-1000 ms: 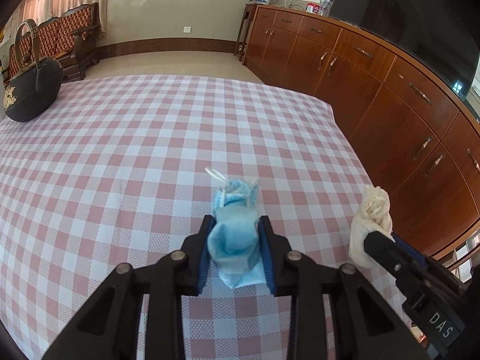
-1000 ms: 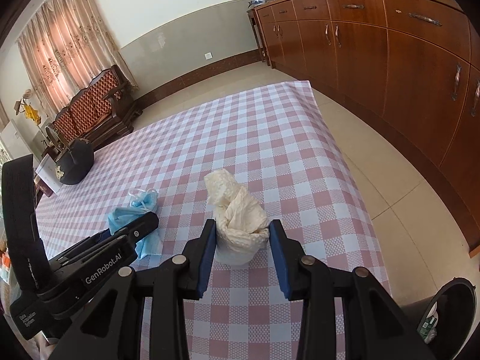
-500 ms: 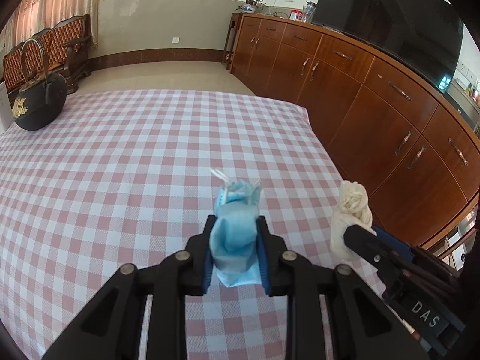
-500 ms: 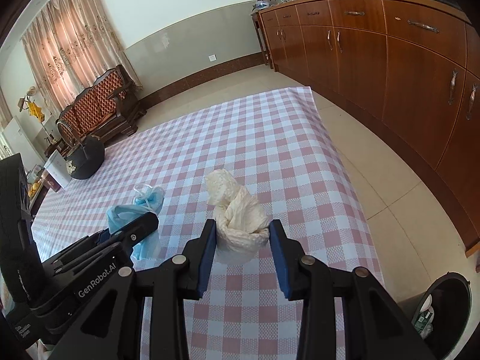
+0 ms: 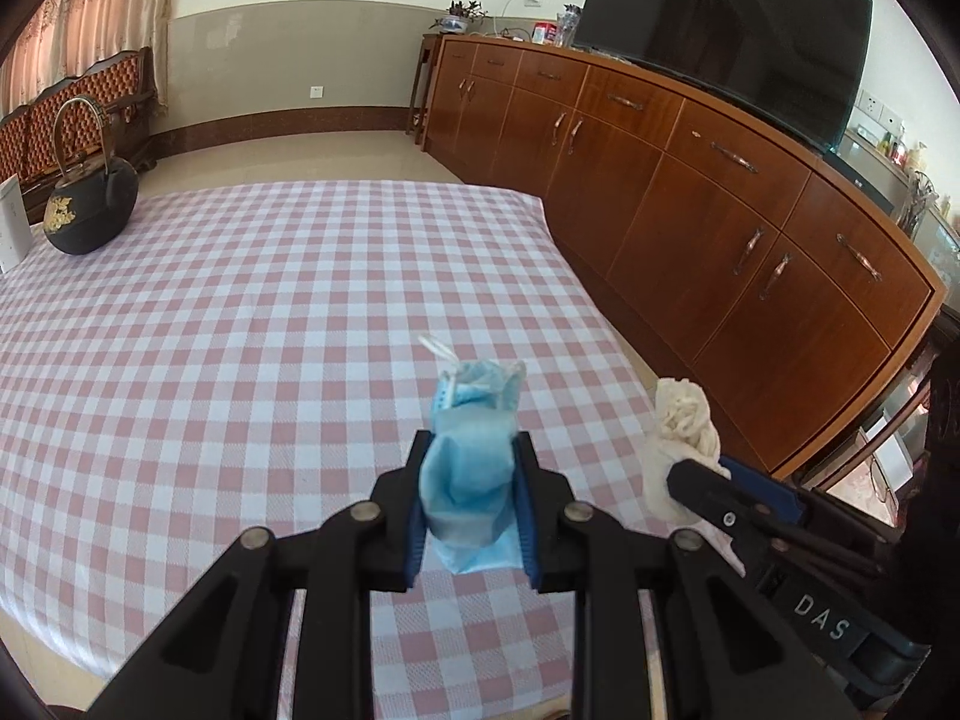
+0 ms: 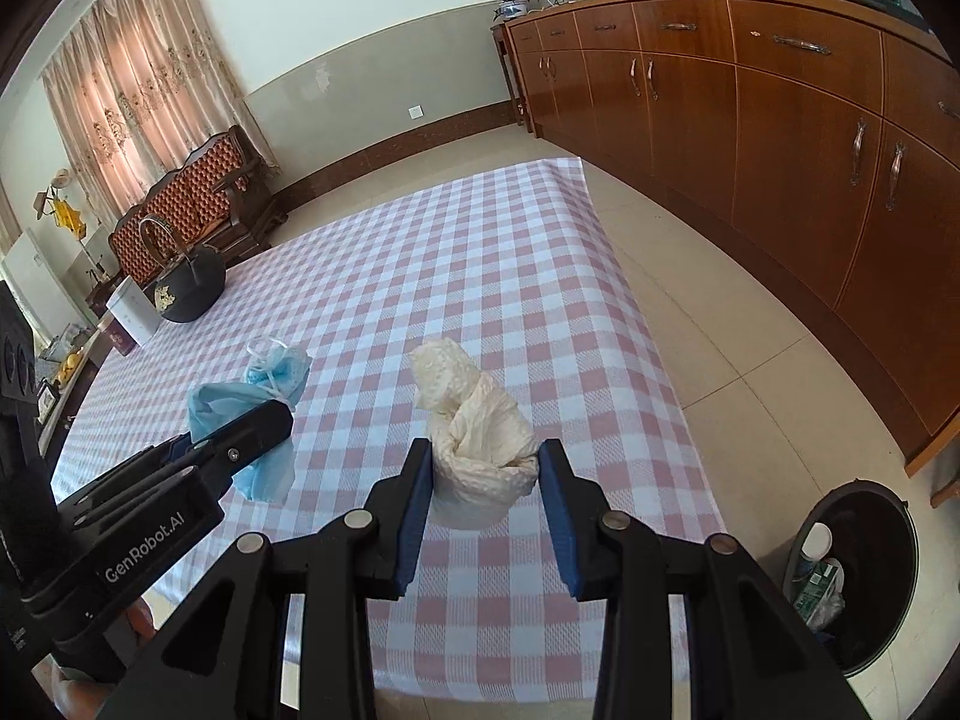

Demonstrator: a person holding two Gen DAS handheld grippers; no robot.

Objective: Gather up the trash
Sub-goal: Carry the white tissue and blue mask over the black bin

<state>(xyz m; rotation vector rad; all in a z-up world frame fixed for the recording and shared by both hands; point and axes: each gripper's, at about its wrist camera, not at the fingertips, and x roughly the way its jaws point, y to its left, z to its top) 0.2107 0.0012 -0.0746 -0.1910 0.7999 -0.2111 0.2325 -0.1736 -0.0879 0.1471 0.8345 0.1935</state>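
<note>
My left gripper [image 5: 469, 480] is shut on a crumpled blue face mask [image 5: 471, 456] and holds it above the checked tablecloth [image 5: 240, 330]. My right gripper [image 6: 485, 480] is shut on a crumpled cream tissue wad [image 6: 480, 438], also lifted above the cloth. The tissue [image 5: 684, 420] and the right gripper show at the right of the left wrist view. The mask [image 6: 264, 396] and the left gripper show at the left of the right wrist view. A black trash bin [image 6: 858, 570] with some packaging inside stands on the floor at lower right.
A black iron teapot [image 5: 90, 210] and a white box [image 6: 135, 312] sit at the table's far left. A long wooden cabinet [image 5: 720, 228] with a TV [image 5: 720, 30] runs along the right wall. Tiled floor lies between table and cabinet.
Both grippers have risen and pulled back from the table with their loads. The view has swung a little right; the trash bin shows more fully in the right wrist view.
</note>
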